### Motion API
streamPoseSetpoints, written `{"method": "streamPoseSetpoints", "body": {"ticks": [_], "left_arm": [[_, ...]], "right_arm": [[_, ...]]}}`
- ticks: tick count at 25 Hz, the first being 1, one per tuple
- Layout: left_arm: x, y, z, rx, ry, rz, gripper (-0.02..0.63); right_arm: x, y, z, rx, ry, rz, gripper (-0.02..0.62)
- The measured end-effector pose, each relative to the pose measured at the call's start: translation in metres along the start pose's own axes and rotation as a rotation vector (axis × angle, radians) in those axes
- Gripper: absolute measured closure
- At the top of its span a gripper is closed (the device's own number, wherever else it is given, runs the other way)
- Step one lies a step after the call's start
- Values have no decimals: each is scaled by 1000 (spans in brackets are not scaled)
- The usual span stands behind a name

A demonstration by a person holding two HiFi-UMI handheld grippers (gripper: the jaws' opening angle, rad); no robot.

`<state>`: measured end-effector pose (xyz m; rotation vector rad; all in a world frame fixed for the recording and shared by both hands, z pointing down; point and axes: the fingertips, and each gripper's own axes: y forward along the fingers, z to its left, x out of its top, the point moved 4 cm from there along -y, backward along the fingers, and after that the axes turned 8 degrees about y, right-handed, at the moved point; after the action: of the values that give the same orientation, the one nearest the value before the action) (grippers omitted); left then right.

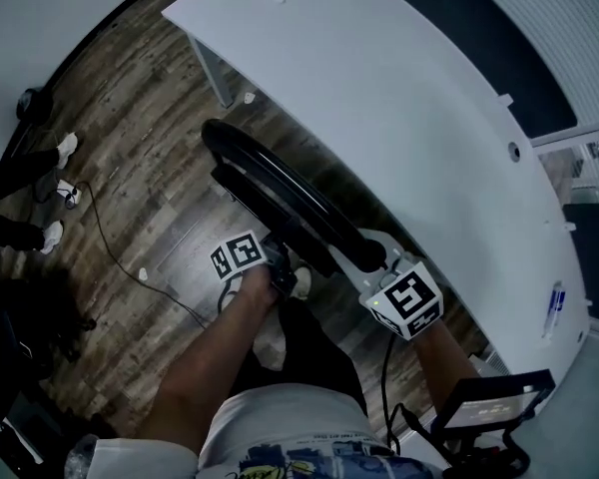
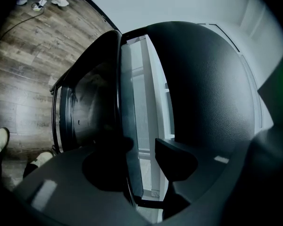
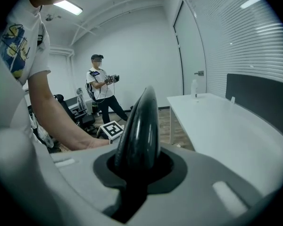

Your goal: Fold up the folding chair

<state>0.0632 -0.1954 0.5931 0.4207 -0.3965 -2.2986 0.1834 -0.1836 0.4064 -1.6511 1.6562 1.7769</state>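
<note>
The folding chair (image 1: 280, 193) stood just ahead of both tools. Its rim sat between the jaws of the right tool (image 1: 367, 259) and ran away from them. The left tool (image 1: 278, 263) was just to that tool's left, with the chair's frame between its jaws. The surface (image 1: 399, 98) lay to the right of the right tool and beyond the chair. The floor (image 1: 140, 198) lay left of the left tool, with a cable (image 1: 105, 233) on it. Farther left, well apart, stood a person (image 3: 100, 86).

Black folding chair (image 1: 280, 193) between left gripper (image 1: 272, 259) and right gripper (image 1: 371, 267), beside white table (image 1: 399, 98)
</note>
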Motion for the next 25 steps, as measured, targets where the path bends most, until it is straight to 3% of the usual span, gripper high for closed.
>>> {"method": "streamPoseSetpoints", "body": {"ticks": [4, 25], "left_arm": [[0, 50, -14, 22, 37, 19, 411], [3, 102, -36, -1, 118, 60, 394]], "right_arm": [[-4, -11, -60, 11, 32, -10, 537], [-1, -24, -135, 10, 55, -13, 537]]}}
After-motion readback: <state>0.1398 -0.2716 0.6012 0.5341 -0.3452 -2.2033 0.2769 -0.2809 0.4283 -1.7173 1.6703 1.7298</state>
